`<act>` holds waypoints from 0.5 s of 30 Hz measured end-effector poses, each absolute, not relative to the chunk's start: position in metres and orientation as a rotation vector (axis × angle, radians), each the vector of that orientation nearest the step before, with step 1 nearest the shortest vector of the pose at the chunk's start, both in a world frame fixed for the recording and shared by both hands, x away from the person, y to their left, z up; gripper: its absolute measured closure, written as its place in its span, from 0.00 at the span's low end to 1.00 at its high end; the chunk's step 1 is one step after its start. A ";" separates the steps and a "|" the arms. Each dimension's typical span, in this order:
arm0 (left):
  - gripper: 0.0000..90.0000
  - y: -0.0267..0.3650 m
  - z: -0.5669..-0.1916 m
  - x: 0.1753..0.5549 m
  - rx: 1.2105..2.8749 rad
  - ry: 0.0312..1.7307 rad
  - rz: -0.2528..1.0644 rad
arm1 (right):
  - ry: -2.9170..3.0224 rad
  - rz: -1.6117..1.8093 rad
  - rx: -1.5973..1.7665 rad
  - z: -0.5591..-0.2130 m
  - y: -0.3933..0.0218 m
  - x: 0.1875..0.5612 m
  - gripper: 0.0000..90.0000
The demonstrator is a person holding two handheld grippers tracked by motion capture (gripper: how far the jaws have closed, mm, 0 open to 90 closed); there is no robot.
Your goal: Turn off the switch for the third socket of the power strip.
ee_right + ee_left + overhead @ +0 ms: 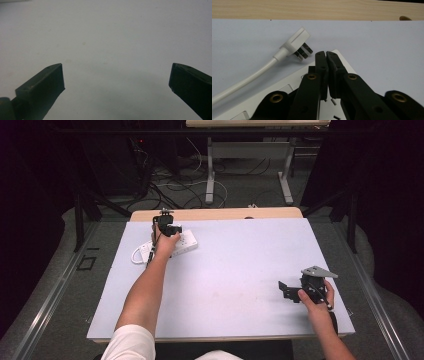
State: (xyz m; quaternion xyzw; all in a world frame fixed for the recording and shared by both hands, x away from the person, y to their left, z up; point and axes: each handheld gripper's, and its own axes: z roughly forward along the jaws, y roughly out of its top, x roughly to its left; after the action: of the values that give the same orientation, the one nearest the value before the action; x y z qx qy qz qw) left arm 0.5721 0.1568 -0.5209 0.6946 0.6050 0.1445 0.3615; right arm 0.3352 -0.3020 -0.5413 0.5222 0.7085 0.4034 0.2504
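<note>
Handling white rigid plastic power strip [176, 245] at far-left of pale surface [240, 270] | light, stiff, slick; grasp across narrow body | left tool [326, 53] closed, empty, over strip | right tool [116, 80] wide open, empty

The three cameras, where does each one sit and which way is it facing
High view: above the person's side, facing forward and down on the table; both forearms, left claw on the power strip, right claw.
Left gripper view: on the left claw, looking along its shut jaws over the power strip toward the white plug.
Right gripper view: on the right claw, jaws wide apart, facing bare table.
Shared: high and left gripper views both show the power strip.
</note>
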 end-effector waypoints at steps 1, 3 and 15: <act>1.00 0.158 -0.521 0.572 1.793 1.554 0.369 | 1.927 1.101 1.416 -0.541 -0.303 0.335 0.00; 1.00 0.158 -0.523 0.574 1.778 1.560 0.365 | 1.923 1.103 1.422 -0.541 -0.302 0.335 0.00; 1.00 0.159 -0.532 0.579 1.775 1.563 0.341 | 1.923 1.107 1.421 -0.541 -0.302 0.334 0.00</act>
State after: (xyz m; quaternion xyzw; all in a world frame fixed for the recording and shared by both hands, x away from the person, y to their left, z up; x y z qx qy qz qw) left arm 0.5791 0.1586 -0.5321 0.6909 0.6086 0.1327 0.3671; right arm 0.3345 -0.3025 -0.5406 0.5221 0.7065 0.4067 0.2506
